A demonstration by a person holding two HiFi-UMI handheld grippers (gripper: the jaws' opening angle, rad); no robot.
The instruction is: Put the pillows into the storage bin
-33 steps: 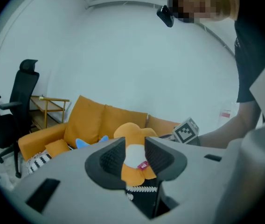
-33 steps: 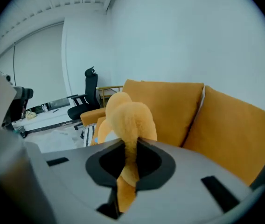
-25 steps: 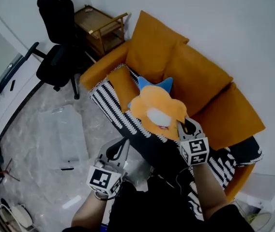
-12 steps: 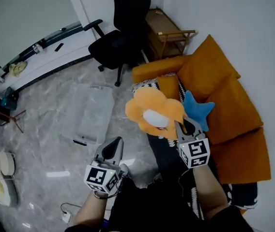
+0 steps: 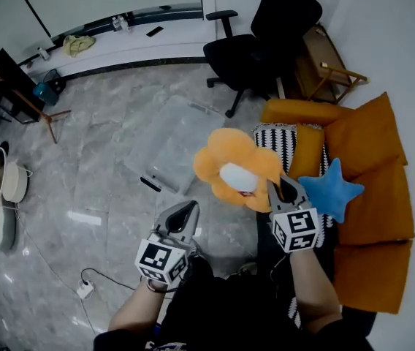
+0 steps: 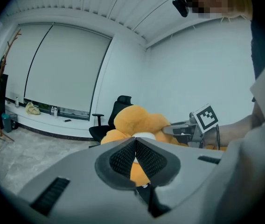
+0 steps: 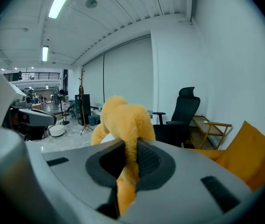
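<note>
Pillow transfer is moving along: the orange flower pillow [image 5: 237, 168] is hanging in the air by one plush petal, which the right gripper [image 5: 281, 187] is clenching between its jaws. A second ago this pillow was sitting over the sofa [image 5: 372, 159] seat. Now the person is turning away from the sofa, and in the head view the pillow is showing just right of the clear storage bin [image 5: 169, 141] on the floor, overlapping the bin's near right corner. It is not yet hanging squarely over the opening.

The left gripper [image 5: 185, 212] is travelling alongside at the near left, its jaws pressing together on nothing, so it is adding no support to the carry.

Further right, the blue star pillow [image 5: 332, 192] is lying on the sofa beside the striped blanket [image 5: 280, 137], so at least one more trip is probably waiting. Beyond, at the far right, the black office chair [image 5: 262, 39] is coming into fuller view.

Judging from this, the carry is nearing its end; the pillow probably needs shifting a little further left over the bin before the jaws let go.
</note>
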